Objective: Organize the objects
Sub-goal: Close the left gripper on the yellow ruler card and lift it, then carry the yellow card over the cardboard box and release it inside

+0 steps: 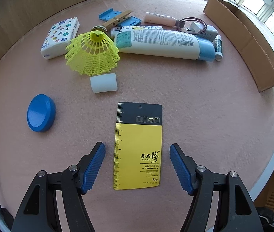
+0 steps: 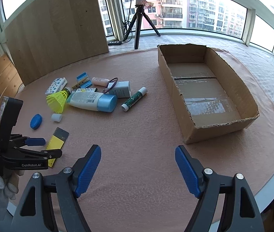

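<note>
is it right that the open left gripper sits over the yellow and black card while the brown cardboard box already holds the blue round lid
Not quite. The brown cardboard box is empty, as the right wrist view shows; the blue round lid lies on the pink table cover, left of the yellow and black card. The rest holds: the left gripper is open, its fingers either side of that card.

shuttlecock (image 1: pixel 93 53): 1 | lotion tube (image 1: pixel 164 43): 1 | cardboard box (image 2: pixel 206 90): 1 | blue lid (image 1: pixel 41 113): 1 | clothespin (image 1: pixel 117 20): 1
</note>
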The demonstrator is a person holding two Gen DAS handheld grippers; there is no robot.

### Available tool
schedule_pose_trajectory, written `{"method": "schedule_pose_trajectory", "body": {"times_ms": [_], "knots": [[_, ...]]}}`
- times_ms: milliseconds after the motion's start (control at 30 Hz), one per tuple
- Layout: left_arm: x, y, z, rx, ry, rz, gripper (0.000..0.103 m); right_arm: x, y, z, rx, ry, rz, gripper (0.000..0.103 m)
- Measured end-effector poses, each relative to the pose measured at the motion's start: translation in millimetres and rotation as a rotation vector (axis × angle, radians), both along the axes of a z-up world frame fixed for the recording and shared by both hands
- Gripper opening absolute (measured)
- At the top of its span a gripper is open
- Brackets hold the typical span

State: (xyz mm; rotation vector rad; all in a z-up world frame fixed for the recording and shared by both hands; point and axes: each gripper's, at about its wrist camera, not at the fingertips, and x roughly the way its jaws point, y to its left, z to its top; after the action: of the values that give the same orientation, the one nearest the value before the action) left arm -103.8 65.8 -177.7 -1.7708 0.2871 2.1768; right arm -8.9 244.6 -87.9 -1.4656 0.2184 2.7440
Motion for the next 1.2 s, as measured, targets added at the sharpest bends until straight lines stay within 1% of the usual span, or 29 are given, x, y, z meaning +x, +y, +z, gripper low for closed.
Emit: {"method": "schedule_pose_trajectory", "body": {"times_ms": [133,200,267,400,500,700,833,867,967,1100,1200], "knots": [[2,4,0,-0.013,0.012,-0.016,0.07,-1,8,-3,-0.003,-0.006,-0.004,0.076],[3,2,1,-0.01,0.018,-0.011,0.064,-1,11,-3,-0.003,-0.006,-0.005,0.076],[2,-1,2,-0.006,0.021,0.01,0.054,-1,14,-3,-0.003,-0.006,-0.004,0.076],[4,-5,5,0.018,0.016,0.063,0.053,-2,20,0,0.005,0.001,-0.001,0.076],[8,-3,7,0.03,0.015,0.069,0.053,-4,26,3,0.012,0.009,0.002,0.076],[7,8,34,0.084,0.063,0.076,0.053,-3,38,5,0.024,0.012,0.011,0.076],[3,31,60,0.119,0.118,0.035,0.053,-1,49,7,0.034,0.017,0.013,0.076],[-5,48,66,0.128,0.129,0.024,0.053,0,52,7,0.035,0.018,0.012,0.076],[-5,80,85,0.149,0.16,-0.019,0.053,3,63,8,0.04,0.02,0.007,0.076],[-27,133,94,0.17,0.188,-0.084,0.053,7,78,8,0.039,0.016,-0.007,0.076],[-29,162,104,0.181,0.199,-0.125,0.053,10,87,8,0.04,0.018,-0.014,0.076]]}}
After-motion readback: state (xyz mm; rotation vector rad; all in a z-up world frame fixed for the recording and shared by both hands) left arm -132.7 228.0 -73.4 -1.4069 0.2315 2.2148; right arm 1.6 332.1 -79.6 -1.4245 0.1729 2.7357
